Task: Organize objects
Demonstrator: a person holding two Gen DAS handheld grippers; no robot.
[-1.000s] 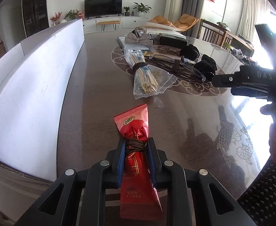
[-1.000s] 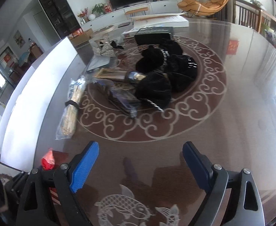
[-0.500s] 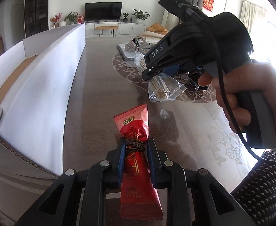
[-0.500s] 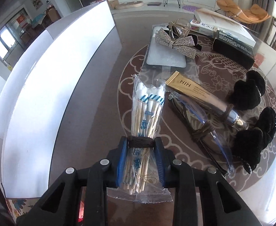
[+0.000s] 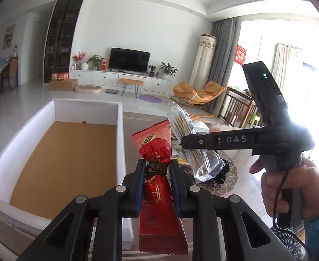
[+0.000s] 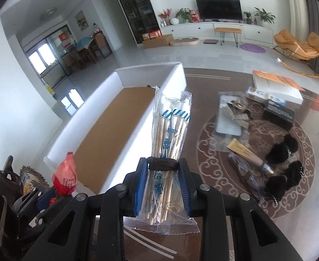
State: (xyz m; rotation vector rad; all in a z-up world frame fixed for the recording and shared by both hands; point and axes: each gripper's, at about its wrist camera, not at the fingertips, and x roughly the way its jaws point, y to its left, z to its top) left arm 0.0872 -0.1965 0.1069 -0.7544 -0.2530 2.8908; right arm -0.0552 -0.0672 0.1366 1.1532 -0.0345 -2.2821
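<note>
My left gripper (image 5: pixel 156 169) is shut on a red snack packet (image 5: pixel 157 174) bound with brown cord, held in the air just right of the white box (image 5: pixel 120 134). My right gripper (image 6: pixel 163 167) is shut on a clear bag of wooden chopsticks (image 6: pixel 170 134), also bound with cord, lifted above the table near the box's right wall (image 6: pixel 159 113). The box is open, with a brown cardboard floor (image 5: pixel 61 163) and nothing in it. The right gripper and its bag (image 5: pixel 194 143) show in the left wrist view, and the red packet (image 6: pixel 64 174) in the right wrist view.
On the round table (image 6: pixel 301 200) lie black hair scrunchies (image 6: pixel 283 174), a gold tube (image 6: pixel 244 152), glasses in a clear sleeve (image 6: pixel 244 174), a sparkly bow (image 6: pixel 235 113) on a grey case, a black box (image 6: pixel 279 113) and a white-orange box (image 6: pixel 277 87).
Both grippers rose from the table with their loads and now stand higher beside the box, whose inside has come into view. The right gripper closed on the chopstick bag a second ago.
</note>
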